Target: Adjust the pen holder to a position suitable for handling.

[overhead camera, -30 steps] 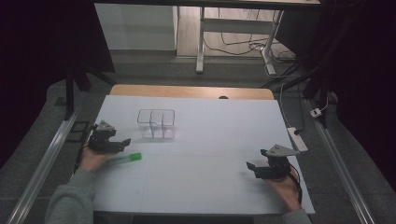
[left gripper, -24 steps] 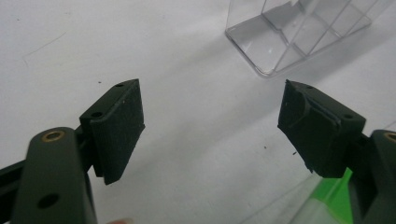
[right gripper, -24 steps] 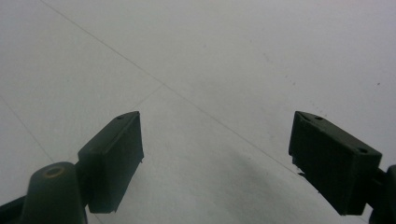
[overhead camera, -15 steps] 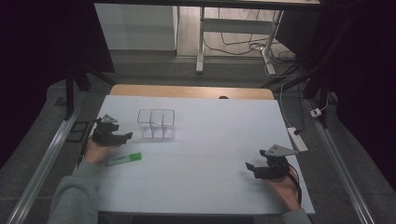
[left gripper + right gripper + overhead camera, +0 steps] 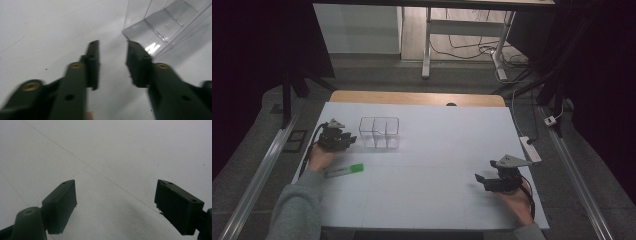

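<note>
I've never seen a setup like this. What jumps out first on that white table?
A clear box with compartments stands at the table's far left, and a green-capped tube lies nearer the person, apart from it. The left hand-held gripper sits just left of the box, its jaws having just been closing with nothing between them. The right hand-held gripper rests at the near right, jaws wide over bare table.

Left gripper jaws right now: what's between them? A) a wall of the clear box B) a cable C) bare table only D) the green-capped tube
C: in the left gripper view the left gripper has only white table in its gap; the clear box stands just beyond its jaws, and the green-capped tube lies near the wrist.
</note>
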